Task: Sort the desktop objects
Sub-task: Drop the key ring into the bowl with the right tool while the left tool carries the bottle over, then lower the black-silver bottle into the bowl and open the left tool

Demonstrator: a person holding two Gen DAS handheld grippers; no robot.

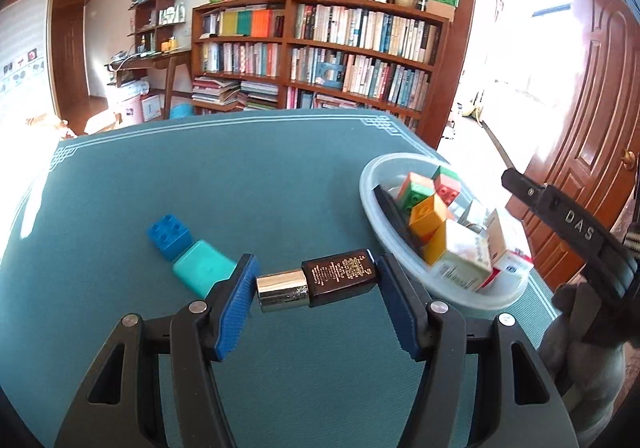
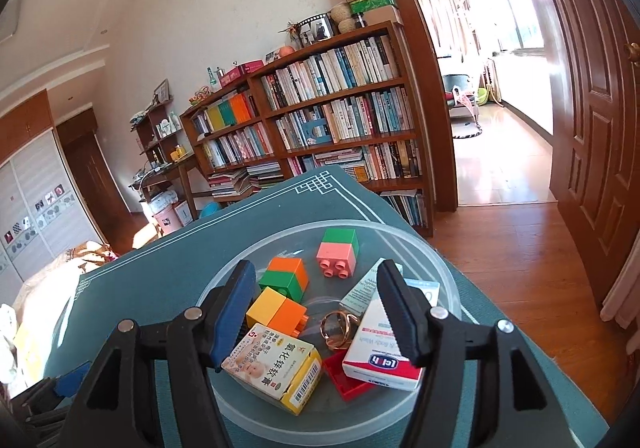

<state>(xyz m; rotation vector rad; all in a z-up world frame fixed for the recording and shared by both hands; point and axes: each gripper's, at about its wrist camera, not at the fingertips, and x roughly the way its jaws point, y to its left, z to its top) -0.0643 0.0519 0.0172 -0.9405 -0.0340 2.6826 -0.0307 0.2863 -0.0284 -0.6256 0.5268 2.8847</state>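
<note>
Mostly sorting done: left gripper (image 1: 316, 284) clamping a dark bottle (image 1: 318, 283), right gripper (image 2: 316, 308) hanging open, empty, over the bowl (image 2: 436, 260); blue block (image 1: 169, 236) and seemingly teal case (image 1: 202, 272) waiting mid-desk.

Glossy brown tube (image 1: 340, 277) with shiny metal cap; translucent plastic bowl (image 2: 436, 268).

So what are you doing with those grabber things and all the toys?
It's tidying the desk. The left gripper holds a small dark bottle with a shiny silver cap lengthwise between its blue fingers, above the teal tablecloth. The right gripper hangs open and empty over the clear bowl, which already holds toy bricks and little boxes. A blue brick and a turquoise block are still out on the cloth.
</note>
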